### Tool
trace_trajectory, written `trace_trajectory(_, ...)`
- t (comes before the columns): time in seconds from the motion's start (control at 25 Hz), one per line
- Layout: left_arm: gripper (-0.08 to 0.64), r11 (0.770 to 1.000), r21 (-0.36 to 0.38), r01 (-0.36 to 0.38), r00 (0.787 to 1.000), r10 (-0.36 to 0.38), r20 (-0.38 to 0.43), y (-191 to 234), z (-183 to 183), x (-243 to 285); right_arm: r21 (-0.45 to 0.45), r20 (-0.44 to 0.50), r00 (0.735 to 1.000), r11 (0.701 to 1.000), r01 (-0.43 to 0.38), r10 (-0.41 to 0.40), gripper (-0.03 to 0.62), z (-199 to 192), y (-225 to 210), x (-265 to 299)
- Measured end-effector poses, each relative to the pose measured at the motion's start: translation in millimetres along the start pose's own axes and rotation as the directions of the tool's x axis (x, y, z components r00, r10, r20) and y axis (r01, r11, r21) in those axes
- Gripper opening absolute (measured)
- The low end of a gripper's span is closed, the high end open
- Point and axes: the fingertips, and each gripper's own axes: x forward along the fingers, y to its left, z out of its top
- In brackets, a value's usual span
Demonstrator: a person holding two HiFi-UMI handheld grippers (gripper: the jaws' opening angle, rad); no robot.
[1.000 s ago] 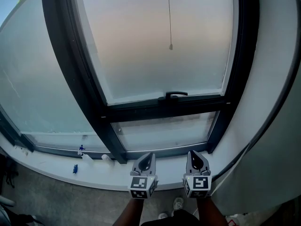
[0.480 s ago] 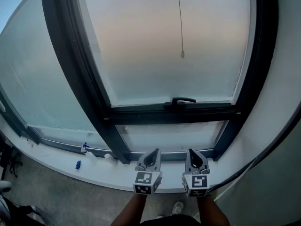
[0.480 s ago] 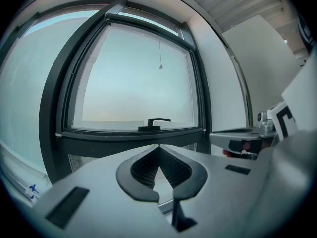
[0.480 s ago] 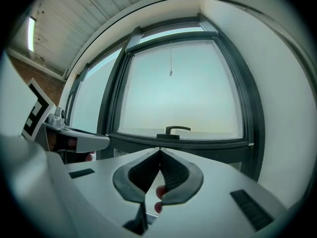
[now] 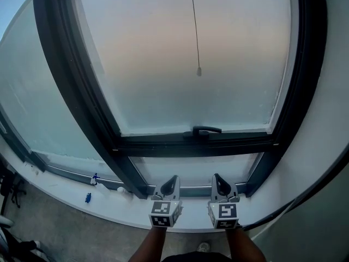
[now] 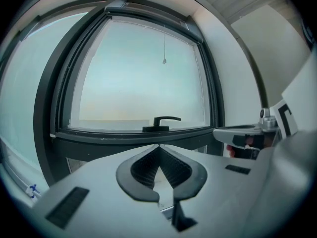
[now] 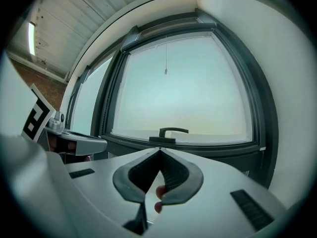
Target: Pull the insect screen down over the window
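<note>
Two small blue bits (image 5: 87,197) lie on the windowsill (image 5: 65,192), well off to the left of the left jaws and out of the way.

The left gripper (image 5: 169,185) is held low in front of the sill with its jaws pressed together on nothing. The glass is bare, so the insect screen is not down. I judge it to be rolled up in the housing (image 6: 148,6) along the top of the frame.

Its pull cord (image 5: 195,26) hangs high above and well ahead of the jaws, roughly between the two grippers, and ends in a small weight (image 5: 199,71). The window handle (image 5: 203,130) sits below that weight and nearer the jaws. The right gripper (image 5: 217,185), just beside the left one, also has its jaws together and empty.

The main risks, as I see them:
- Jaws that meet the cord before they have parted would knock it and set it swinging.
- The cord is thin, so a pinch above the weight could slip.
- A reach that stops short could land on the handle instead.
- A pull off to one side might drag the screen crooked or jam it.
- Letting go too soon might let the screen spring back up.
</note>
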Motion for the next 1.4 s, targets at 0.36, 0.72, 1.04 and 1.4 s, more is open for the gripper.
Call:
trace_trajectory(0.36,-0.006,0.999,-0.015,-0.041,0.999,0.042,0.022,-5,6,25,0.008,-0.005,0.999,0.999,-0.048,0.048,0.003,-3,-21,26)
trace_trajectory(0.72,-0.006,0.999,0.008,-0.035,0.998,0.035,0.044,1,22,41,0.015,-0.009,0.999,0.999,-0.033,0.033,0.003,3,-28,43)
trace_trajectory(1.04,-0.006,0.999,0.043,-0.009,0.994,0.004,0.108,9,53,55,-0.018,0.029,0.999,1.0,-0.013,0.013,0.003,23,-27,56)
trace_trajectory(1.4,-0.006,0.995,0.096,-0.001,0.976,-0.02,0.216,22,105,71,0.054,0.152,0.988,0.999,0.006,-0.014,0.003,77,-31,69)
